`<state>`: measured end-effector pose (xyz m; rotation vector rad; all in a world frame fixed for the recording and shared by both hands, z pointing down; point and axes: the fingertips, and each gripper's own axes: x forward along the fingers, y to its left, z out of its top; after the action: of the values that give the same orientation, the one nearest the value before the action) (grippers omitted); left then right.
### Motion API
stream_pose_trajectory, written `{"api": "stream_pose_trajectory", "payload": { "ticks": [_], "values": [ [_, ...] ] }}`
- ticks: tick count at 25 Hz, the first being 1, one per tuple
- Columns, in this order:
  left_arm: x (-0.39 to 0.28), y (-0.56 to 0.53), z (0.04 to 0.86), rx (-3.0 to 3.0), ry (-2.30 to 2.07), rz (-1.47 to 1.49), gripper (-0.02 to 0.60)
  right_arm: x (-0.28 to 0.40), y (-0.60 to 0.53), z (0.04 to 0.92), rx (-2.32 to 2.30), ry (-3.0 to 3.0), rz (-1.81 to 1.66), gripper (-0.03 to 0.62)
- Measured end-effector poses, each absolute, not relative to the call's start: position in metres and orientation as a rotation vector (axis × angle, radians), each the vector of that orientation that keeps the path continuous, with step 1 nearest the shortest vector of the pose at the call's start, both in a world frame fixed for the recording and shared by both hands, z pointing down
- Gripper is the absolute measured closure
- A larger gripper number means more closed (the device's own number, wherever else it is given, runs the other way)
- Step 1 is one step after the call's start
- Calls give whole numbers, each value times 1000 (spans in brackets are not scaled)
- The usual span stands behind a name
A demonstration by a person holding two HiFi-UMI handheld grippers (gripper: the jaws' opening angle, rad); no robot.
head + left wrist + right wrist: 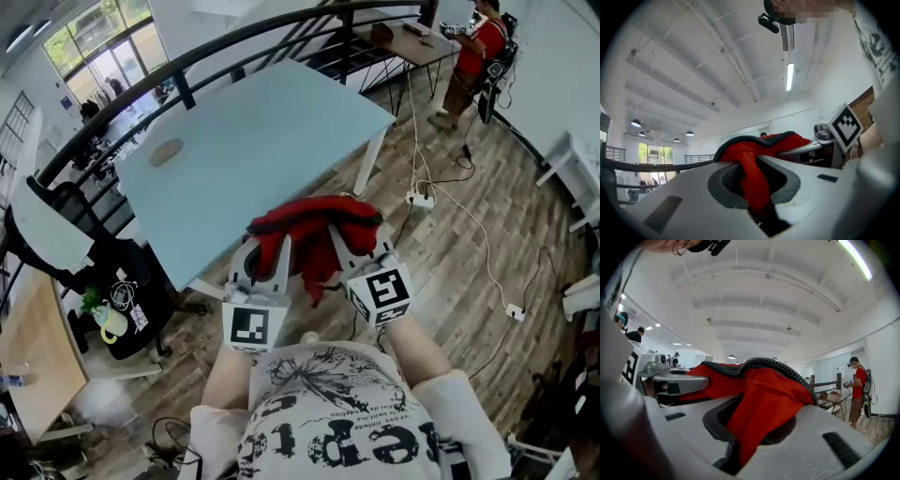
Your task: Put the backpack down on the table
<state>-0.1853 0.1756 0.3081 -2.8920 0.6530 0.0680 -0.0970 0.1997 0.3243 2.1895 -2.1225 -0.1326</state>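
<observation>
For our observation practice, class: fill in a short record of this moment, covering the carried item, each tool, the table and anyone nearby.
Item: red backpack
Left tool: shut on the backpack's fabric
Right tool: shut on the backpack's fabric
Place: held up at the near edge of the light blue table; contact cannot be told
On table: one small round object
Nearby: person in red by a far desk

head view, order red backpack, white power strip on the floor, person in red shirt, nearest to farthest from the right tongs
1. red backpack, clamped in the right tongs, at the table's near edge
2. white power strip, on the floor right of the table
3. person in the red shirt, top right corner
</observation>
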Motion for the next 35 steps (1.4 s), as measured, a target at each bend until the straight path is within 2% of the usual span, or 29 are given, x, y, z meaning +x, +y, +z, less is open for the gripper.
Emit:
{"api": "stream_pose_trajectory", "payload": {
  "ticks": [13,26,35],
  "values": [
    [-123,44,301,-2858,769,67,531,-31,58,314,2072,-2199,-203,543],
    [-9,-75,288,-2688,1203,64,531,83,-90,301,1687,-2539,-253,543],
    [45,-161,285,-2570,1449,69,531,133,-189,296,1453,-2662,-312,542]
  ]
}}
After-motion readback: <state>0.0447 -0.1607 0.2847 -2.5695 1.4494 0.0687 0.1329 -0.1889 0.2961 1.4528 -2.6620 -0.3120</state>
